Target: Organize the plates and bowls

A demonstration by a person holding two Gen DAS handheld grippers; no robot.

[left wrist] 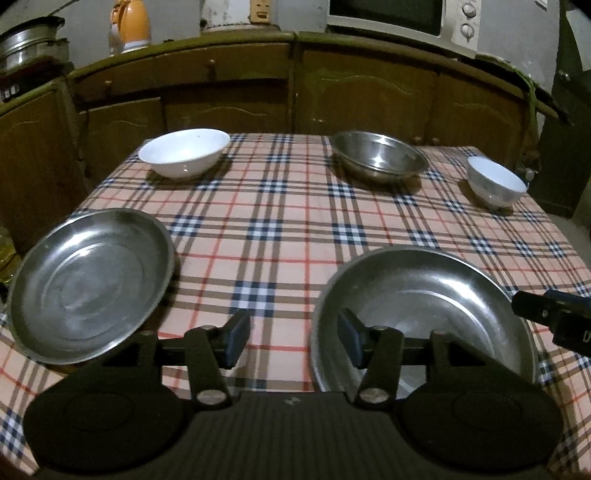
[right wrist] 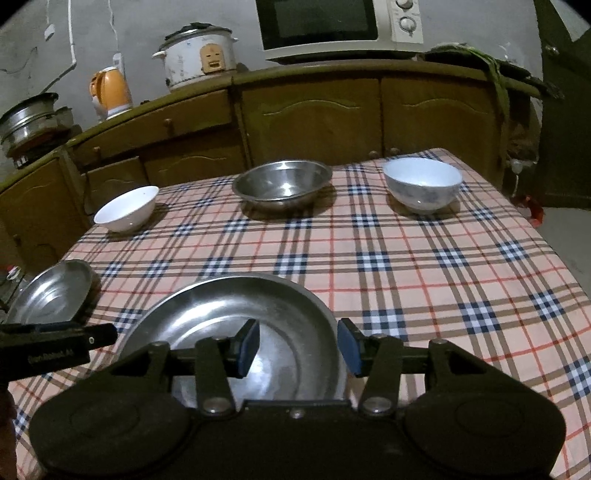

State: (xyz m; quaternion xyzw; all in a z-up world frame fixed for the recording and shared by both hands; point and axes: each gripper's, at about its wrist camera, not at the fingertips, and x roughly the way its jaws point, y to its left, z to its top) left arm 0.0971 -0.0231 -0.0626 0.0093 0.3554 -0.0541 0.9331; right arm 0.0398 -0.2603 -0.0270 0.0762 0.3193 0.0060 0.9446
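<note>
Left gripper (left wrist: 291, 341) fingers released, nothing between them, hovering over the near edge of the desk (left wrist: 280, 243) with its plaid cloth; its right finger sits over the rim of the near steel plate (left wrist: 424, 295). Right gripper (right wrist: 298, 345) fingers also spread apart and holding nothing – poised low over that same near steel plate (right wrist: 236, 314), left pad above the plate's inside, right pad just outside its right rim. Each gripper shows at the edge of the other's view. Second steel plate (left wrist: 88, 284) lies near the desk's left edge, well apart from the first, empty. Far row across the desk – white bowl (left wrist: 184, 151) far left, steel bowl (left wrist: 380, 157) in the middle, patterned white bowl (left wrist: 495, 182) far right, all upright, apart from each other. Behind the desk: wooden cabinets (right wrist: 310, 114), on top a microwave (right wrist: 340, 26), rice cooker (right wrist: 197, 55), orange kettle (right wrist: 110, 90), steel pots (right wrist: 31, 118) at far left.
</note>
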